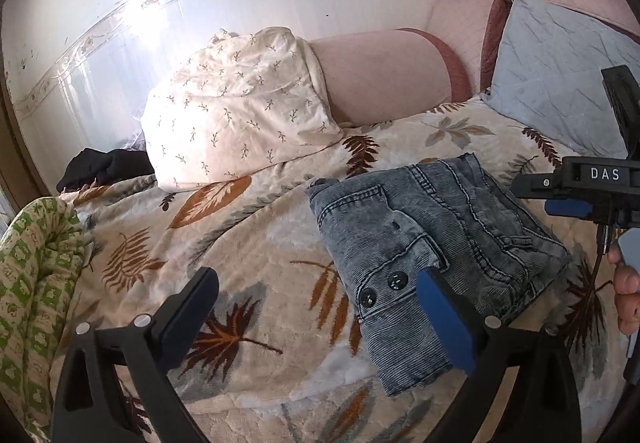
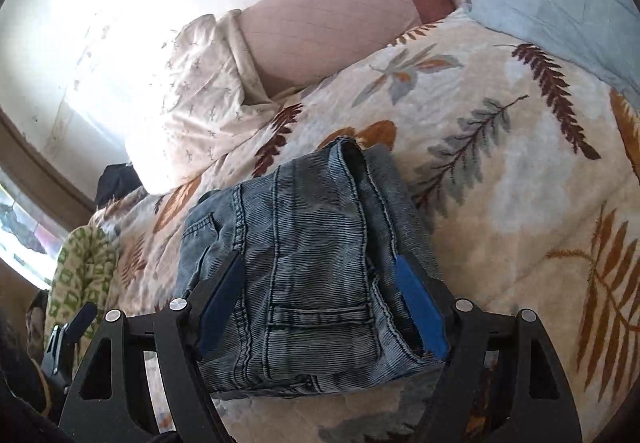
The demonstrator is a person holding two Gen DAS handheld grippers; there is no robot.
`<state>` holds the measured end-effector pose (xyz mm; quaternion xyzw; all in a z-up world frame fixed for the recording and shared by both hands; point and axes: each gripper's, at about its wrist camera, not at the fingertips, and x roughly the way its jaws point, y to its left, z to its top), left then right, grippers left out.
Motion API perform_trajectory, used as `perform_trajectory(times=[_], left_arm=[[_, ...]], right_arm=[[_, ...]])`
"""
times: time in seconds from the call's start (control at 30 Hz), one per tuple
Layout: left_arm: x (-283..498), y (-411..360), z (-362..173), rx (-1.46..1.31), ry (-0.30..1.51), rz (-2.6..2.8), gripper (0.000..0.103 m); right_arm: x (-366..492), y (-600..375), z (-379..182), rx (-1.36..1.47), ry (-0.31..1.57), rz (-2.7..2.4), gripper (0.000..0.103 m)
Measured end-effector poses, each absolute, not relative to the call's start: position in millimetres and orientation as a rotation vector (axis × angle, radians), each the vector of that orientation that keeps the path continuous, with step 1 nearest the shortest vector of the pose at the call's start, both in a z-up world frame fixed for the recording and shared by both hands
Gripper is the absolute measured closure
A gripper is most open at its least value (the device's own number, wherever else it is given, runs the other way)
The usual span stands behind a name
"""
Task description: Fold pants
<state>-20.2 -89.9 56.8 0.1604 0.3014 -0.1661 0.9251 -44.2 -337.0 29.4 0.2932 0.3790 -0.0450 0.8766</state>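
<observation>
Folded jeans (image 1: 436, 243) lie as a compact denim bundle on the leaf-print blanket (image 1: 248, 243) covering the bed, toward the bed's right side w/ bare blanket on all sides of them. Two dark buttons (image 1: 382, 289) show on the waistband at the bundle's near-left edge; a back pocket faces up. In the right wrist view the jeans (image 2: 304, 243) show stacked layers, w/ the layers' edges at the far end and a belt loop near the lens. Left gripper (image 1: 316, 317) hangs over the blanket, jaws wide apart & nothing between them; its right blue pad overlaps the jeans' near edge in the view, contact can't be told; left finger is over bare blanket. Right gripper (image 2: 320, 303) has jaws spread, one blue pad either side of the bundle's near end; whether the pads touch the denim can't be told, no squeeze seen in the cloth. From the left wrist view the right gripper (image 1: 568, 199) sits at the right edge of the bed area, black body lettered "DAS", w/ a person's fingers (image 1: 626, 295) below it. White sprig-print pillow (image 1: 240, 111) lies at the head of the bed against a pink bolster (image 1: 384, 75); a blue-grey quilted cushion (image 1: 560, 71) leans at the far-right corner. Green-patterned cloth (image 1: 36, 283) bunches at the bed's left edge; a black garment (image 1: 104, 167) beyond it near the wall.
</observation>
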Motion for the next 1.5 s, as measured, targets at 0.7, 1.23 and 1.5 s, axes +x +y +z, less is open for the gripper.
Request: perform_trajectory(times=[0.7,1.23,1.5], left_arm=[[-7.4,-82.4,44.8,0.327,0.651,-0.293,0.000],[-2.6,-76.9,45.6,0.303,0.648,-0.272,0.000],[-30.3,-60.9,63.0,0.243,0.619,-0.253,0.000]], right_arm=[[-42.4,-341.1,23.8,0.609,0.812,-0.132,0.026],[-46.2,-349.4,24.7,0.655,0.794,-0.152,0.026],[-75.4,-340.3,47.9,0.663,0.709,-0.190,0.026]])
